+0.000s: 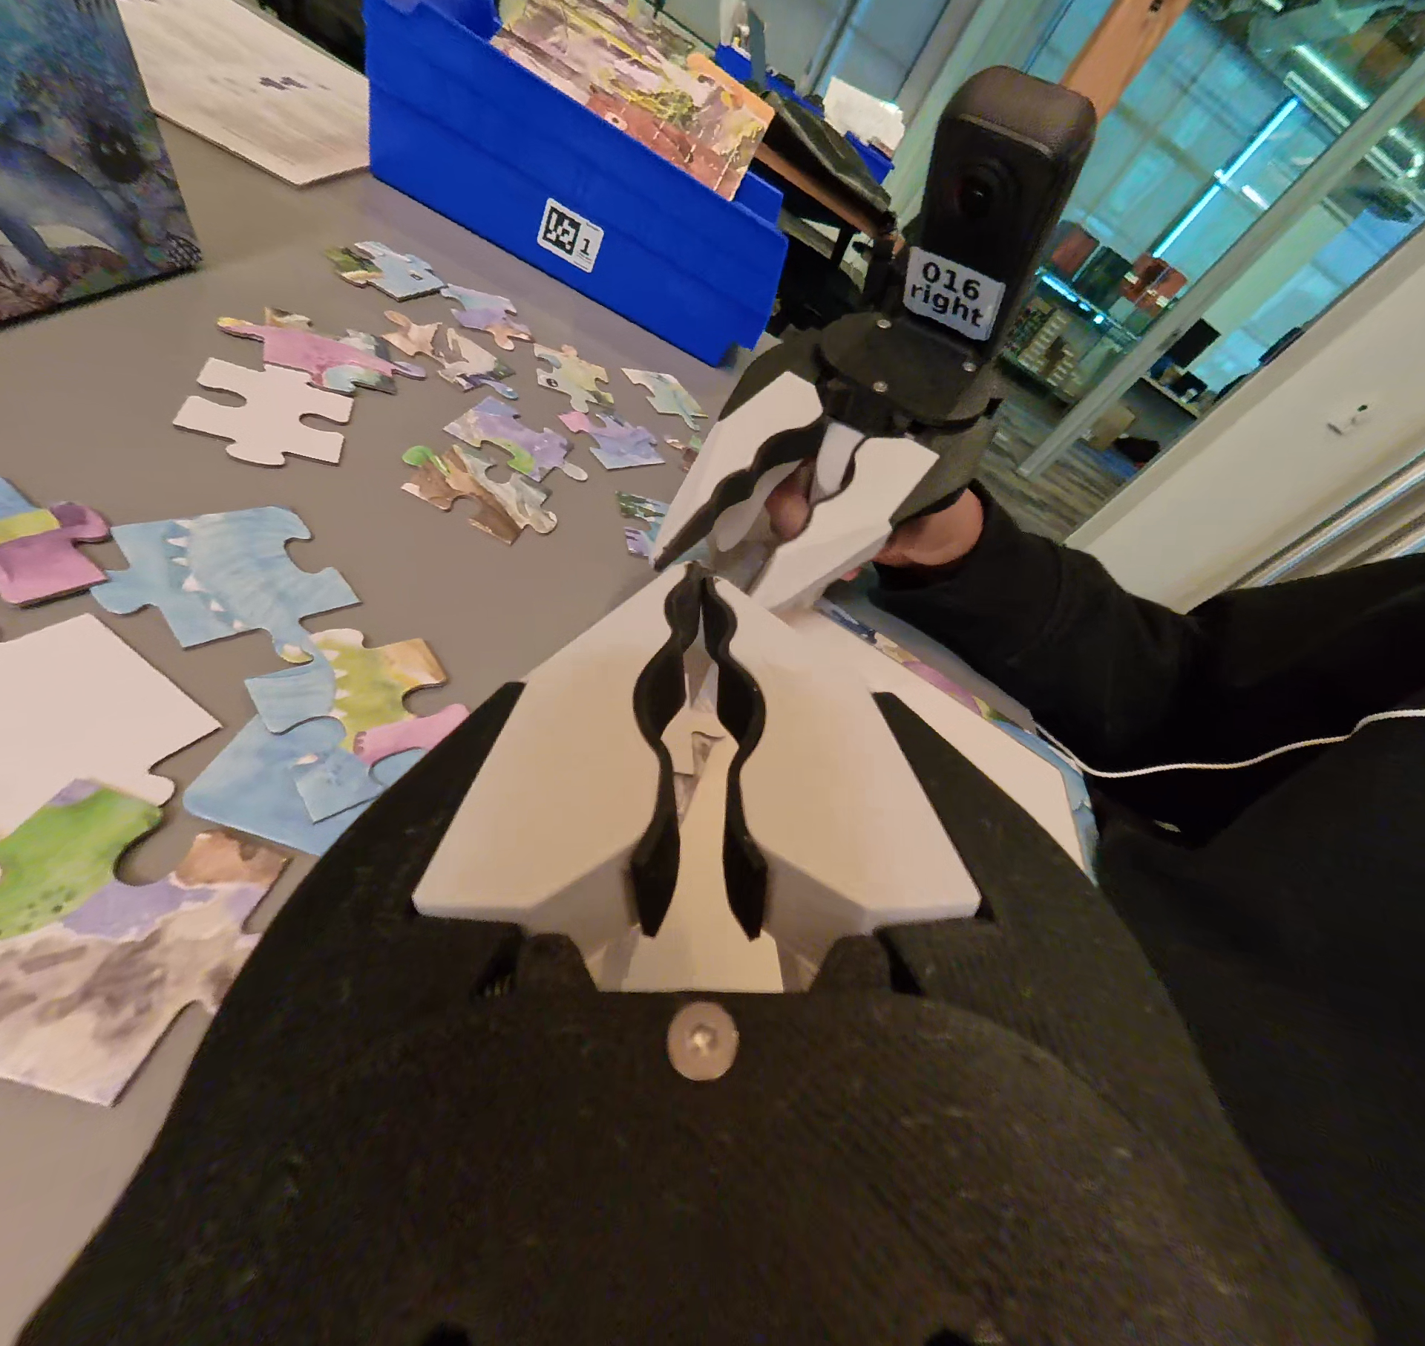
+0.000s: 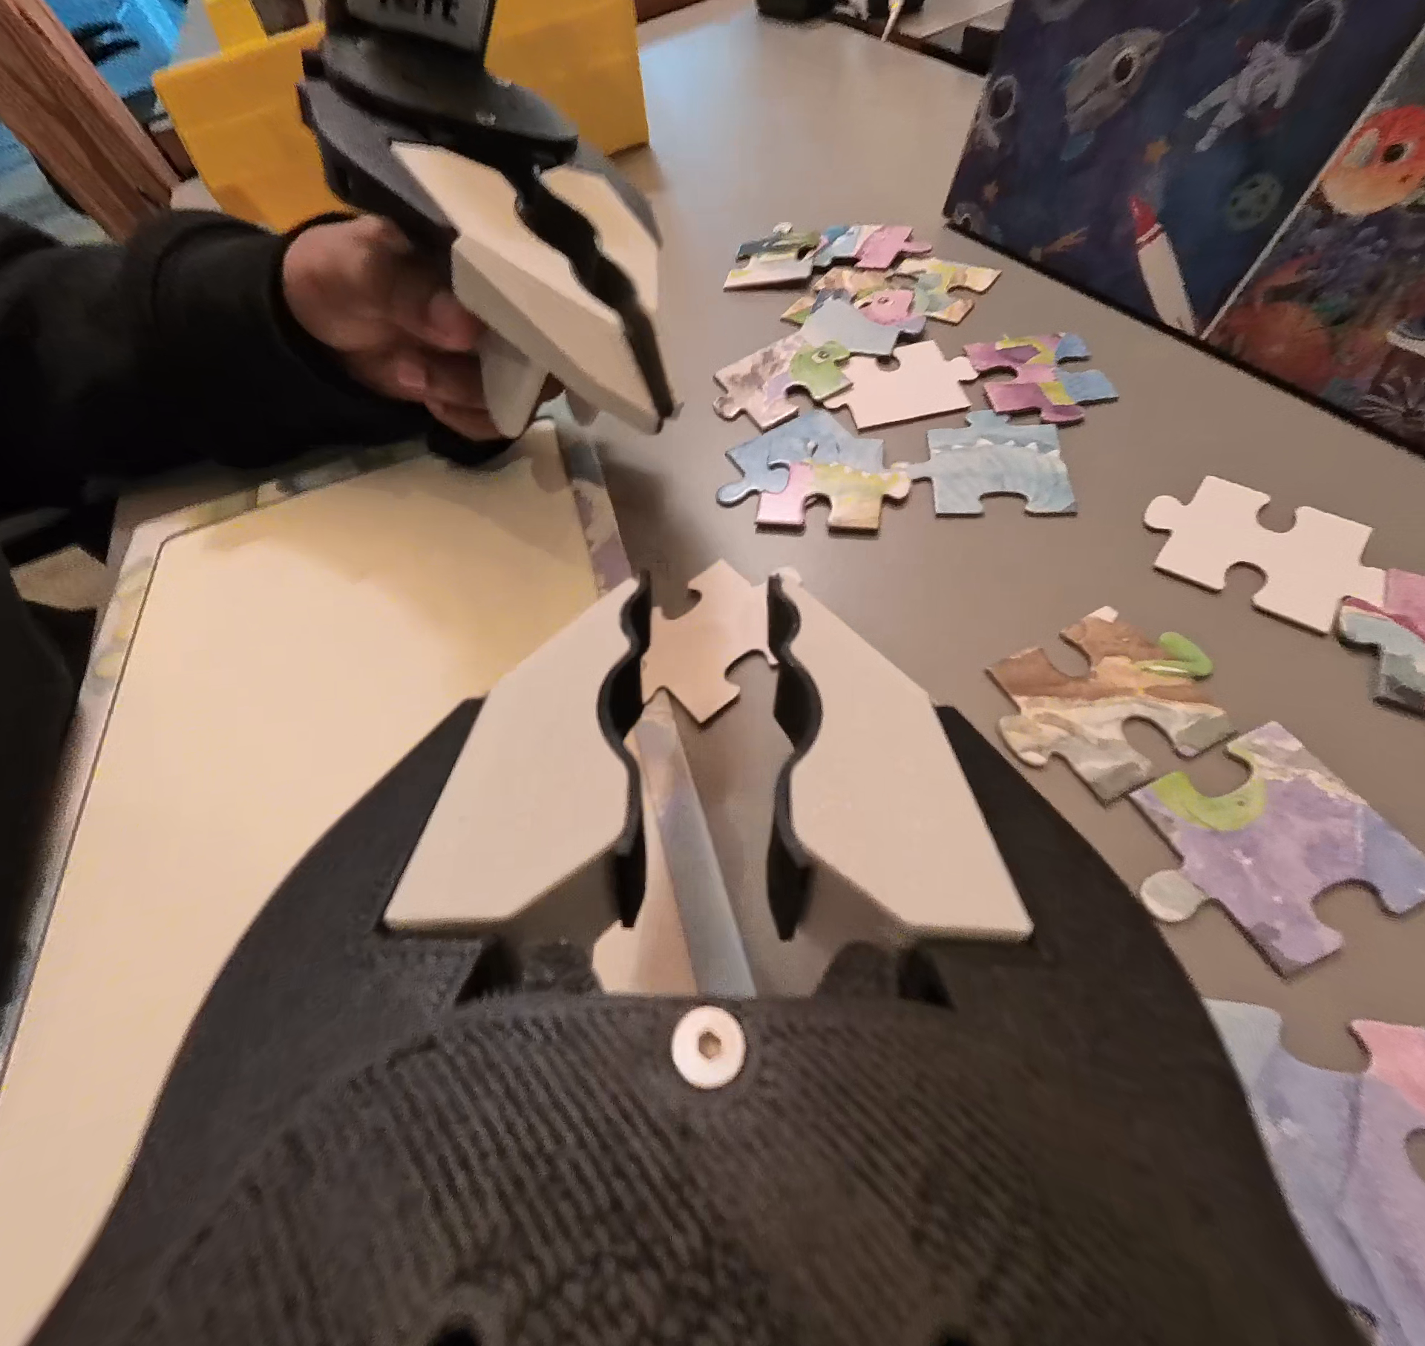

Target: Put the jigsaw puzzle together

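Observation:
My right gripper (image 2: pixel 709 593) is shut on a jigsaw piece (image 2: pixel 713 649) with its white back up, held just over the right edge of the cream puzzle tray (image 2: pixel 347 653). In the left wrist view the right gripper (image 1: pixel 740 538) points down with the white piece (image 1: pixel 837 460) between its fingers. My left gripper (image 1: pixel 699 578) is shut and empty, its tips almost touching the right gripper's tips over the tray (image 1: pixel 964 700). It also shows in the right wrist view (image 2: pixel 661 414), hovering above the tray's far corner. Several loose pieces (image 2: pixel 910 399) lie on the grey table.
A blue bin (image 1: pixel 540 175) holding a picture board stands behind the loose pieces (image 1: pixel 493 453). A yellow bin (image 2: pixel 571 75) stands at the far side. Puzzle boxes (image 2: pixel 1195 113) (image 1: pixel 77 113) stand upright at the table's edges. A white sheet (image 1: pixel 247 75) lies beyond. Tip to tip, the grippers are about 4 centimetres apart.

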